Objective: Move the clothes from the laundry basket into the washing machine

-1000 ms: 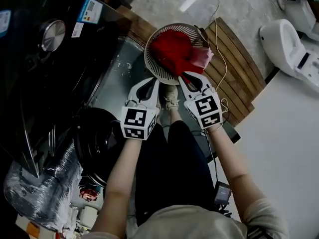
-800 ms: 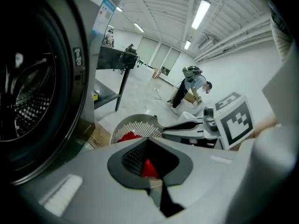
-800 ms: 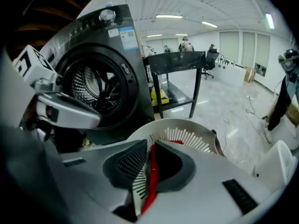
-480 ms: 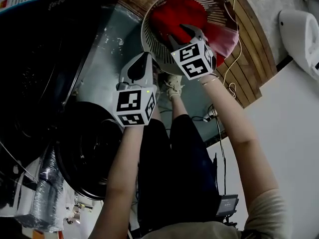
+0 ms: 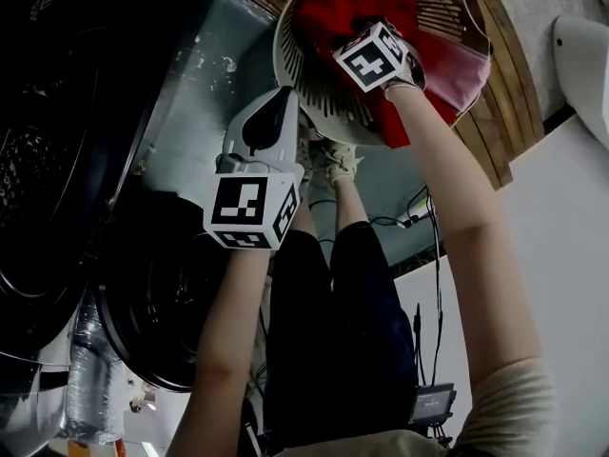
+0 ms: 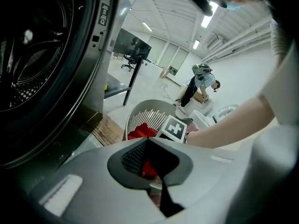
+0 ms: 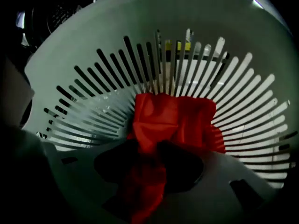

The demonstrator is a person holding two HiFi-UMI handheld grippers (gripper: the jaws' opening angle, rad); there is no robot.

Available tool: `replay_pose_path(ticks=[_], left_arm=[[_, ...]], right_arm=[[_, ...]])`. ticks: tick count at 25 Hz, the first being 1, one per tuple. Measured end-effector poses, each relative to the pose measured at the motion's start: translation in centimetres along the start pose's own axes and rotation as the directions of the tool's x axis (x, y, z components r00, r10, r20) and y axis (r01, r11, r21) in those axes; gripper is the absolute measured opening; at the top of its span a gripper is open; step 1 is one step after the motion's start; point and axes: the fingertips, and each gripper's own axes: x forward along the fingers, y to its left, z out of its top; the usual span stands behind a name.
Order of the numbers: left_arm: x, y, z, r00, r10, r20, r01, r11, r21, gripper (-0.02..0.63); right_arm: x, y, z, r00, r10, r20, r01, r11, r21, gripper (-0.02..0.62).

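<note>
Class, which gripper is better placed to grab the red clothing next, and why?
Right gripper: inside the basket, jaws just opening around the red clothing; left gripper is outside, shut.

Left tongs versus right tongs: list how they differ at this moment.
The left tongs are shut and empty. The right tongs are open, having just been opening, with the red garment between them. The left tongs hang outside the laundry basket, near the washing machine. The right tongs reach down inside the basket. Both are white and point toward the basket.

Red clothes (image 7: 173, 120) fill a white (slat-patterned) laundry basket (image 7: 84, 45).
</note>
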Motion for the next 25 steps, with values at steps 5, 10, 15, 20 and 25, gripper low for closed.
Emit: replay_pose_path(ticks=[5,10,15,20,25], left_arm=[[-0.2,-1.1,-0.3,0.999,-0.051,-0.002,0.051,0.998,0.038,0.009],[-0.5,-3.4,0.6,0.994,-0.107,-0.011,0.108,0.991,0.076,0.03],[-0.7,-6.9,2.4,0.981,-0.192,-0.034,0.195,0.966,0.168,0.167],[-1.5,-11.0,3.4,0.958,-0.275,-0.081,0.286,0.906,0.312,0.283],[-2.8,-12.4,6.8,0.946,-0.323,0.021,0.298,0.896,0.33,0.331]], right_arm=[[-2.5,-0.4,0.0,0.994,0.015,0.107,-0.031,0.988,0.151,0.04],[-11.8,0.4,1.8,0.945,-0.002,0.327,-0.097,0.953,0.286,0.037],[-21.9,2.4,3.0,0.882,-0.052,0.468,-0.146,0.915,0.377,0.037],[-30.5,5.4,5.0,0.809,-0.078,0.583,-0.198,0.897,0.395,0.037],[-36.8,8.0,7.8,0.725,-0.084,0.683,-0.253,0.891,0.378,0.037]])
